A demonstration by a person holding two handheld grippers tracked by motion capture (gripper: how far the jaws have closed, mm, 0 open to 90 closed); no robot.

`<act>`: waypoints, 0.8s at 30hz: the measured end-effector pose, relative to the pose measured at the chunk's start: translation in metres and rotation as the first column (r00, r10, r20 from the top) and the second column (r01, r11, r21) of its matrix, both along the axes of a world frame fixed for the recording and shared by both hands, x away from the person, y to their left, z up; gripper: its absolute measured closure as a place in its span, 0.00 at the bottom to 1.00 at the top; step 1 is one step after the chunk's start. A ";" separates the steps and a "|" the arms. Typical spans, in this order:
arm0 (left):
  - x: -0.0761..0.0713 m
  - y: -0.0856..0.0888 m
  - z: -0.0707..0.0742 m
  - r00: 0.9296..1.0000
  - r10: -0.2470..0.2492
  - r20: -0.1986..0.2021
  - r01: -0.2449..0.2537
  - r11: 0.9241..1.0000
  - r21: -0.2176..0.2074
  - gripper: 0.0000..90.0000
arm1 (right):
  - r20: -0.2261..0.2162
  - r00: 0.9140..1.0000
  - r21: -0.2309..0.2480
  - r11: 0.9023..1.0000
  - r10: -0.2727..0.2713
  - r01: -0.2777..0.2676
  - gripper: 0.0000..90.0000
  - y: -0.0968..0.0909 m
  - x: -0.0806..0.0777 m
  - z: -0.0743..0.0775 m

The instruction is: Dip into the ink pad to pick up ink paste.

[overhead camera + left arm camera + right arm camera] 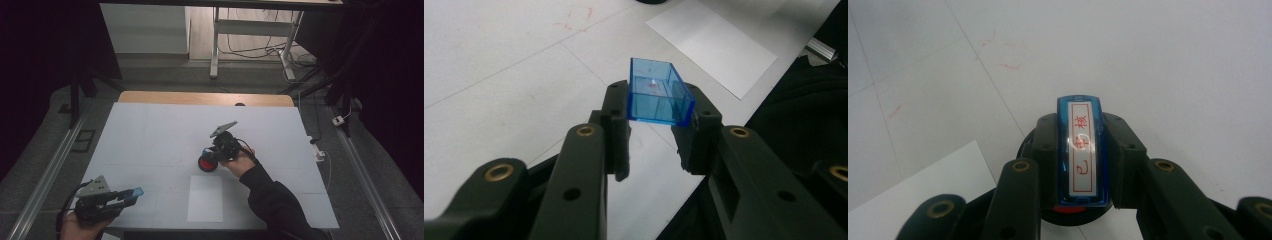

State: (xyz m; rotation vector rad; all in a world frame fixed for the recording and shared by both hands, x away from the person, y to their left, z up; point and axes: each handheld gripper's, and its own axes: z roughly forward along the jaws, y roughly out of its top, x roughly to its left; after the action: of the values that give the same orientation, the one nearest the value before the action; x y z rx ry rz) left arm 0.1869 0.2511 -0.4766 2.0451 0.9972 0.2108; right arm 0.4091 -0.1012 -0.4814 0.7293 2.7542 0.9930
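Observation:
My left gripper [131,195] is at the table's near left corner, shut on a clear blue plastic cap [136,191] whose open end points away; the left gripper view shows that cap [658,92] pinched between the two jaws. My right gripper [210,152] is near the table's middle, shut on a blue stamp [1082,150] whose white label bears red characters. Directly under the stamp sits a round black ink pad with a red centre [207,163], and its red edge [1068,212] peeks out below the stamp. Whether stamp and pad touch I cannot tell.
A white sheet of paper [206,198] lies on the white table mat [150,135] near the front edge, just nearer than the ink pad. Faint red marks [1010,65] stain the mat. Beyond the table's far wooden edge stands a desk frame with cables [250,45].

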 end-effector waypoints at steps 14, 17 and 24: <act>0.000 -0.001 0.000 1.000 0.000 -0.001 0.000 1.000 0.006 0.76 | 0.099 0.995 -0.083 0.996 0.033 -0.025 0.78 0.012 -0.012 0.001; 0.000 0.000 0.000 1.000 0.000 -0.001 0.000 1.000 0.005 0.76 | 0.118 0.992 -0.099 0.995 0.044 -0.032 0.78 0.013 -0.014 0.001; 0.000 0.000 0.000 1.000 -0.001 -0.002 0.001 1.000 0.004 0.76 | 0.054 0.998 -0.028 0.999 0.017 -0.015 0.78 0.005 -0.007 -0.001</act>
State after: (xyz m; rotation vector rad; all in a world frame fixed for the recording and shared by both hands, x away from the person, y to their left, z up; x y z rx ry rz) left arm 0.1871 0.2508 -0.4767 2.0496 0.9979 0.2099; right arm 0.4022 -0.0965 -0.4824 0.6673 2.7259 0.9613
